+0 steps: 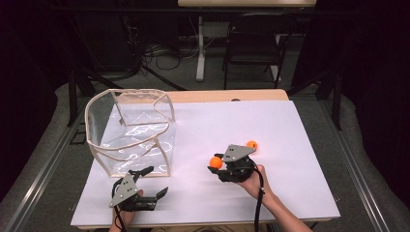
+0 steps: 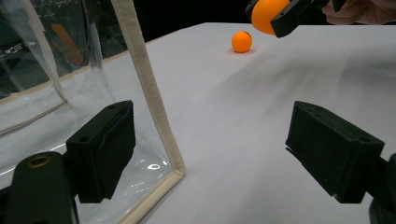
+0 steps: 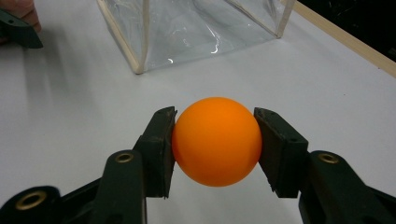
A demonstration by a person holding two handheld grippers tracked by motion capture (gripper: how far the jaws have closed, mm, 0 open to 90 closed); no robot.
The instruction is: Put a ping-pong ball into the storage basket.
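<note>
White table: orange ball (image 3: 216, 141) clamped between right hand-held gripper (image 3: 215, 144) jaws.

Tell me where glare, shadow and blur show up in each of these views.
High view: dark surround, bright white table, soft overall, glints on the clear bag. Left gripper view: glare on the bag's plastic near its bottom seam, faint shadow under the loose orange ball, the near black gripper slightly blurred. Right gripper view: the held orange ball is evenly lit, and the bag behind shows bright glints.
</note>
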